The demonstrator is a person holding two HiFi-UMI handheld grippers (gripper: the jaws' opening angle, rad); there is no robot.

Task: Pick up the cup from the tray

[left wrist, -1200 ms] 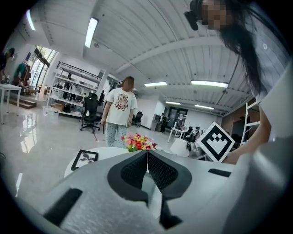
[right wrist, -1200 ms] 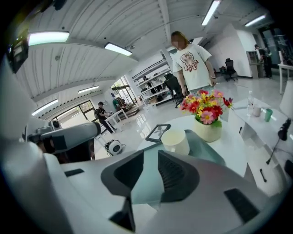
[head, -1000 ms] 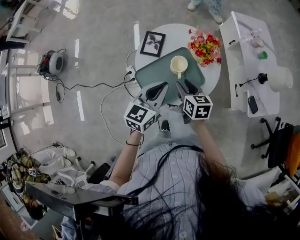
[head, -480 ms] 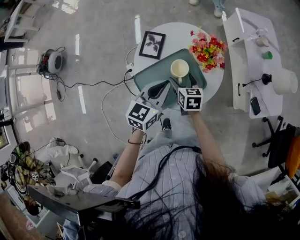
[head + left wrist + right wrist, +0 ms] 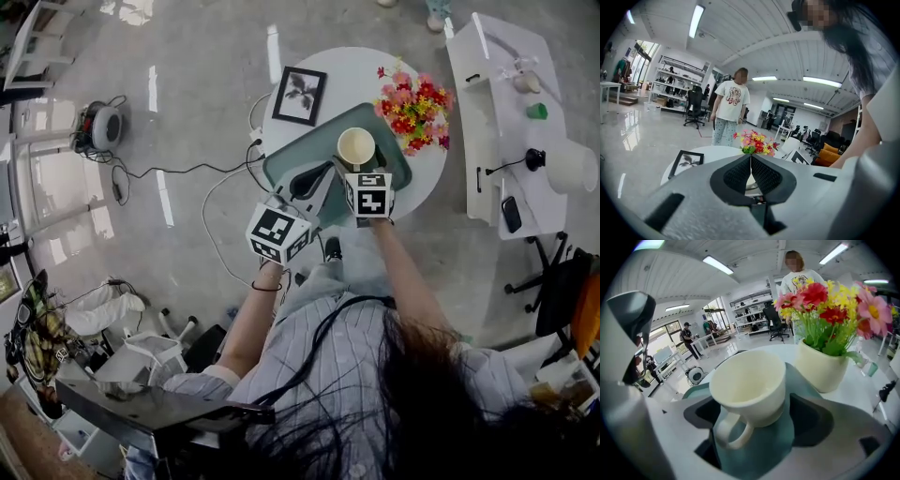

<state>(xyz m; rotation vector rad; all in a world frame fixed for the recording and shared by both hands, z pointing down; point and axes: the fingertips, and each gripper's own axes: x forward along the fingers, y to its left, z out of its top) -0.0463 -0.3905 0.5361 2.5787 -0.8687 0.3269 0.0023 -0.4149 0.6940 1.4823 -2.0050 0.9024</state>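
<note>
A cream cup [image 5: 749, 380] stands upright on the teal tray [image 5: 787, 437], its handle turned toward my right gripper [image 5: 754, 417]. That gripper's jaws are opening and stand on either side of the cup's lower body, with the pads not pressing on it. In the head view the cup [image 5: 356, 147] sits on the tray [image 5: 281, 169] just beyond the right gripper [image 5: 357, 170]. My left gripper [image 5: 312, 180] hovers over the tray's near left part, a little short of the cup. Its jaws are shut with nothing between them [image 5: 751, 168].
A vase of red, pink and yellow flowers [image 5: 413, 103] stands right of the cup, close beside it [image 5: 824, 366]. A framed picture [image 5: 300, 94] lies on the round white table [image 5: 347, 66]. A white desk [image 5: 511, 131] is at the right. A person [image 5: 729, 110] stands beyond the table.
My right gripper has moved forward up to the cup and its jaws have spread wide around it. The left gripper has stayed about where it was.
</note>
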